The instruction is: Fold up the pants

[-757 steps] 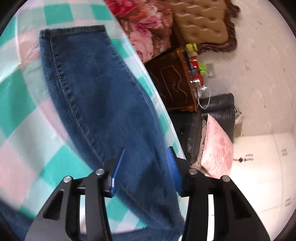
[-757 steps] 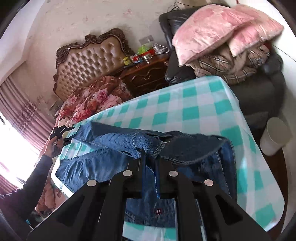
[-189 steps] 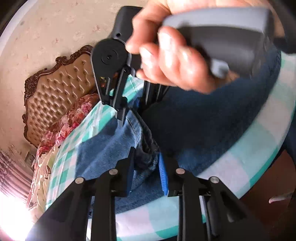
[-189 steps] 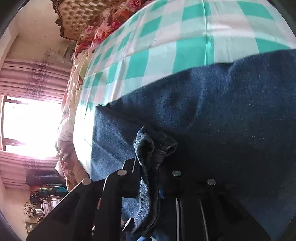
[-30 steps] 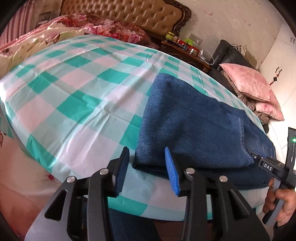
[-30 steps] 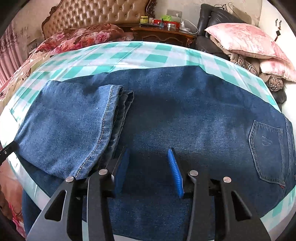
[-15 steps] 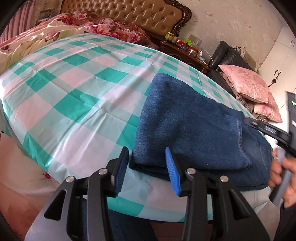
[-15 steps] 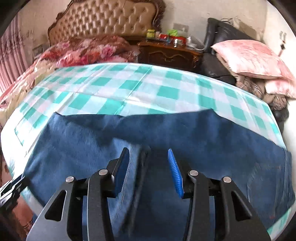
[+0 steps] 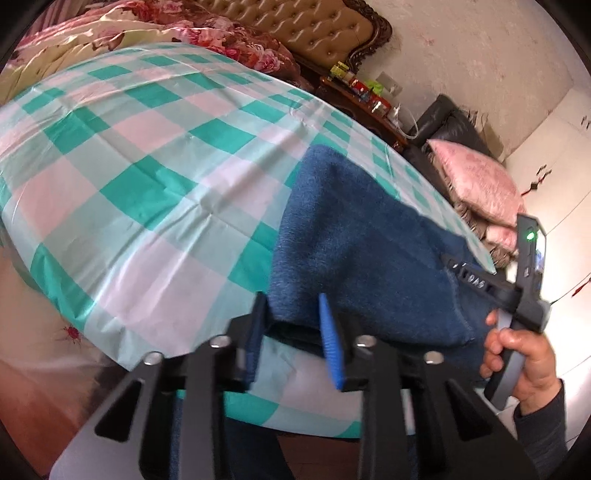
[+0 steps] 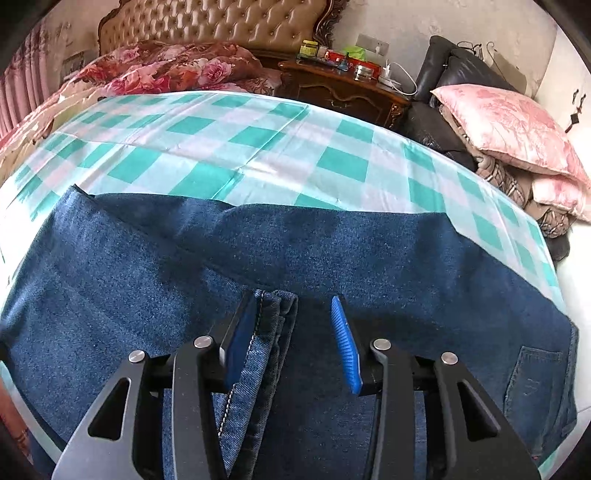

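Note:
The blue jeans (image 9: 369, 251) lie folded over on the green-and-white checked tablecloth (image 9: 147, 155), near the table's front edge. My left gripper (image 9: 291, 332) is open, its jaws either side of the folded left end of the jeans. My right gripper (image 10: 295, 328) is open over the jeans (image 10: 258, 251); the stitched leg hems (image 10: 273, 325) lie between its jaws, beside the left finger. A back pocket (image 10: 532, 380) shows at the right. The right gripper's body and the hand holding it (image 9: 517, 332) show in the left wrist view.
A tufted headboard (image 10: 210, 22) and a floral quilt (image 10: 166, 70) are behind the table. A dark wooden nightstand (image 10: 340, 88) with small items stands at the back. A black chair with pink pillows (image 10: 506, 125) is at the right.
The left gripper moved in so its jaws straddle the folded end of the jeans. The right gripper came down closer to the leg hems, which now sit between its jaws.

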